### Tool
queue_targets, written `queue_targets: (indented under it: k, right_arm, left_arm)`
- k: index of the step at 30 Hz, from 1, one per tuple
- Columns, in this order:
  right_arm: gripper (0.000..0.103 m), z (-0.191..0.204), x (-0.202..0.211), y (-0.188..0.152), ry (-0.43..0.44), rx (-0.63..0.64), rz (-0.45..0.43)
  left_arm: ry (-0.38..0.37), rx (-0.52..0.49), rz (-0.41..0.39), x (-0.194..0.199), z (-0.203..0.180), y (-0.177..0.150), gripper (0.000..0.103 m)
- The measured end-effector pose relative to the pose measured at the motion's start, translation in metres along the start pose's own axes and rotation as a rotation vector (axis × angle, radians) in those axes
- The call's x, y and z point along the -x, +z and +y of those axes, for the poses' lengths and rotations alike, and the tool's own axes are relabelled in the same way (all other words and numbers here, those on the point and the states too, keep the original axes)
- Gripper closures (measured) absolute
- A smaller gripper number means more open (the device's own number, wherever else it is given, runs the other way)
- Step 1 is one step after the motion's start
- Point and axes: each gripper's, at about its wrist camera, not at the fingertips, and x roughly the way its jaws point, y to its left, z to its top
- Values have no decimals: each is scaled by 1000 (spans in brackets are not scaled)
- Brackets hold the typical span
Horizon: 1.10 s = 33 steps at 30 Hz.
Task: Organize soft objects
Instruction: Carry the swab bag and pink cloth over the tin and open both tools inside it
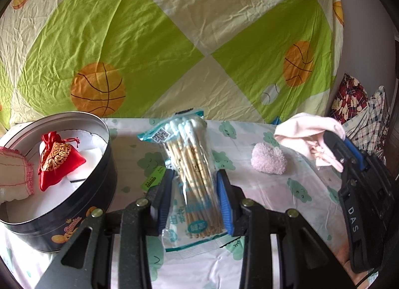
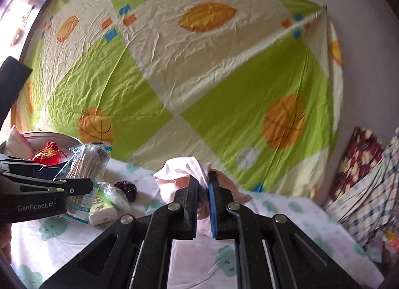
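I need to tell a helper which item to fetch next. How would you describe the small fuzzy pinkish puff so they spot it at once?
Start at the table with the cloud-print cover. To the right of the cotton swab packet held upright in the left gripper lies the fuzzy puff. It alone is a woolly, pale lilac-pink lump; the pink cloth beside it is smooth.

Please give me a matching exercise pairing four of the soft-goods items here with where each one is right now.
Items:
1. red pouch
2. cotton swab pack
3. pink cloth
4. fluffy pink ball

Places:
A. lying loose on the table
B. inside the round tin
C. in the right claw
D. in the left claw

Pairs: 1-B, 2-D, 3-C, 4-A
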Motion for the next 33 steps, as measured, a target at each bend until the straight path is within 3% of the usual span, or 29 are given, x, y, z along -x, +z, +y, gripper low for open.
queue_targets:
  k: [7, 13, 19, 33]
  right_arm:
    - [94, 41, 26, 6, -212, 210, -197]
    - [94, 73, 33, -1, -245, 353, -289]
    - [94, 86, 36, 18, -195, 205, -267]
    - [94, 147, 25, 53, -55, 40, -271]
  left_arm:
    - [-25, -12, -17, 6, 5, 1, 69]
    - [-22, -62, -53, 15, 16, 5, 70]
    - [1, -62, -109, 27, 47, 16, 69]
    - [82, 27, -159, 42, 122, 23, 70]
